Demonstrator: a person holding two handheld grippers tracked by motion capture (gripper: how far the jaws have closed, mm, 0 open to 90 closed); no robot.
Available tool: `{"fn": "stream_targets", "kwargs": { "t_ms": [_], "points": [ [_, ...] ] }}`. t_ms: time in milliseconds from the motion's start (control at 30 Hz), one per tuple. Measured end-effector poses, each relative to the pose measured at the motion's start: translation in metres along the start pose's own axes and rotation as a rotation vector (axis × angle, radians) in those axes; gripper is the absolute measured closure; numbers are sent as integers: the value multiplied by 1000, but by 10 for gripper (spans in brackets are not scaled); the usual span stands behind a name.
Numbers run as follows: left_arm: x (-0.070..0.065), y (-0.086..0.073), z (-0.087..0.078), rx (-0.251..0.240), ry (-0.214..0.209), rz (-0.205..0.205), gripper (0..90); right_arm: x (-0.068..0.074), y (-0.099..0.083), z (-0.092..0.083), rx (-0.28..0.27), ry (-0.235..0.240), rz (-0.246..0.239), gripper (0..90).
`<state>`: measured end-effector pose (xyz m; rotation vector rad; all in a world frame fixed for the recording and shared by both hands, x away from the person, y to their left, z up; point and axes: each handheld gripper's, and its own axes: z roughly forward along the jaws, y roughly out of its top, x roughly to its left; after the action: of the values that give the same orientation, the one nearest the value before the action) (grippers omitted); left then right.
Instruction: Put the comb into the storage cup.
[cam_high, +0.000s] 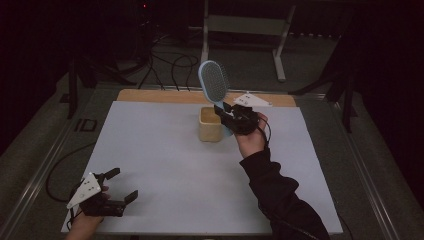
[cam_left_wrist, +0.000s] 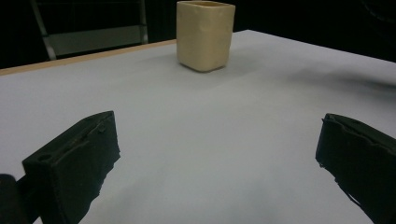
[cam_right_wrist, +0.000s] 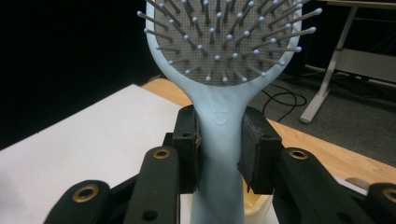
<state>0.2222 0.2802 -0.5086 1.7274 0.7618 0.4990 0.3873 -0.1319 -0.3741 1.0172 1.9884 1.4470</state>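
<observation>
My right fingers (cam_right_wrist: 219, 154) pinch the handle of a pale blue hairbrush (cam_right_wrist: 219, 70), one black pad pressed on each side of its narrow neck. The brush stands nearly upright above them. Its top edge is cut off in the right gripper view, and the lower end of the handle drops out of sight below my fingers. The paddle is a rounded oval with a grey cushioned face studded with thin, ball-tipped bristles; the handle looks like smooth matte plastic with a small moulded mark.

Just below and beside my right fingers sits a cream-coloured cup (cam_high: 210, 125), squarish with rounded corners and a dimpled, matte wall; its inside is too dark to make out.

My left fingers (cam_left_wrist: 215, 158) are spread wide with nothing between them, low over the smooth pale grey surface (cam_left_wrist: 210, 140), well apart from the cup ahead of them.
</observation>
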Motion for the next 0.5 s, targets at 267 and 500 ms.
{"fn": "stream_targets", "kwargs": {
  "t_ms": [267, 500],
  "points": [
    [0, 0, 0, 1, -2, 0, 0, -3, 5, 8, -41, -42, 15, 704],
    [0, 0, 0, 0, -3, -2, 0, -9, 20, 25, -72, -56, 29, 704]
  ]
}}
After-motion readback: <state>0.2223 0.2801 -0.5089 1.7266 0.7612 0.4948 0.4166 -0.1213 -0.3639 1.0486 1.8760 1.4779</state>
